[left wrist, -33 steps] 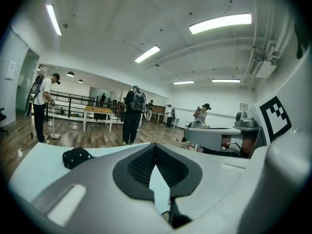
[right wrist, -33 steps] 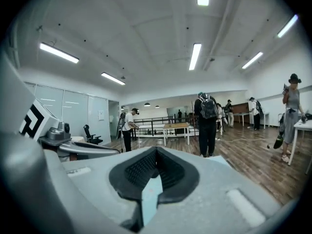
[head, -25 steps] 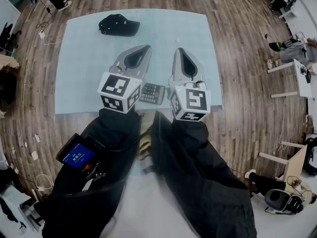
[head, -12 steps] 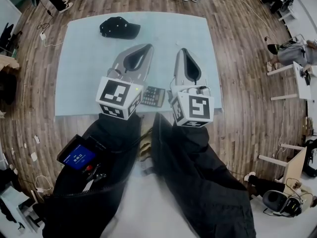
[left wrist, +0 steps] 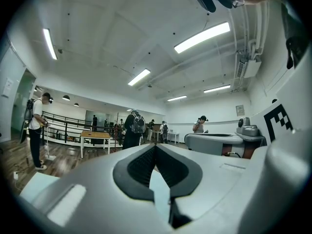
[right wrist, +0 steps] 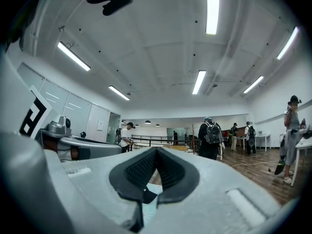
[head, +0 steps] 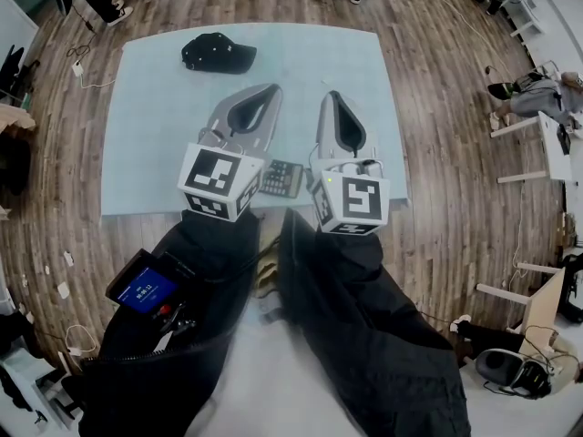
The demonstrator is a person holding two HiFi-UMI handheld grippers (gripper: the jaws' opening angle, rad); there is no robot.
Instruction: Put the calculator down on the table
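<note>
Calculator [head: 281, 178] lies flat on bench [head: 155, 153], near front edge, down between both grippers. Left gripper [head: 271, 89] fingers [left wrist: 139, 167] pressed together, holding nothing. Right gripper [head: 332, 96] same. Job looks done.

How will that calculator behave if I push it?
The calculator looks flat and rigid, so it would probably slide rather than roll or tip. It lies near the front edge of the table, so a push toward you might send it off.
</note>
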